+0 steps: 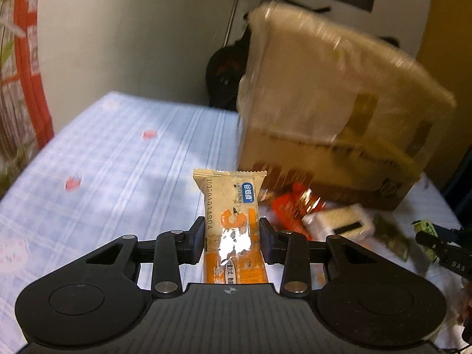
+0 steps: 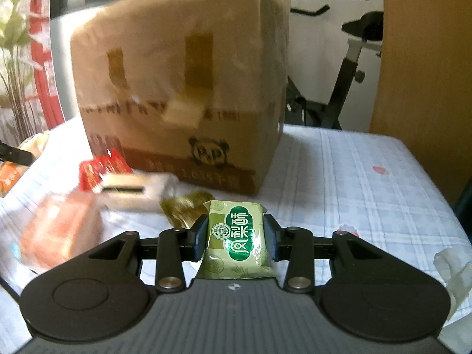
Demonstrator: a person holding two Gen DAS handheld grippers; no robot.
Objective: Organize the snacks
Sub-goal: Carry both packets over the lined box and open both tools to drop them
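My left gripper (image 1: 231, 237) is shut on a long orange and beige snack bar (image 1: 233, 224), held above the blue checked tablecloth (image 1: 118, 159). My right gripper (image 2: 236, 236) is shut on a green pineapple-cake packet (image 2: 237, 236). A tall cardboard box (image 2: 183, 88) stands behind the loose snacks; it shows in the left wrist view (image 1: 333, 112) too. At its foot lie a red packet (image 2: 100, 171), a white packet (image 2: 132, 191), a gold-green packet (image 2: 185, 206) and a blurred orange packet (image 2: 59, 230). The right gripper with its green packet shows at the right edge of the left wrist view (image 1: 433, 236).
The table edge runs at the far side, with a wall and a black bag (image 1: 224, 79) behind it. An exercise bike (image 2: 348, 67) and a wooden panel (image 2: 421, 59) stand behind the table's right side. A plant and red banner (image 2: 38, 59) are at left.
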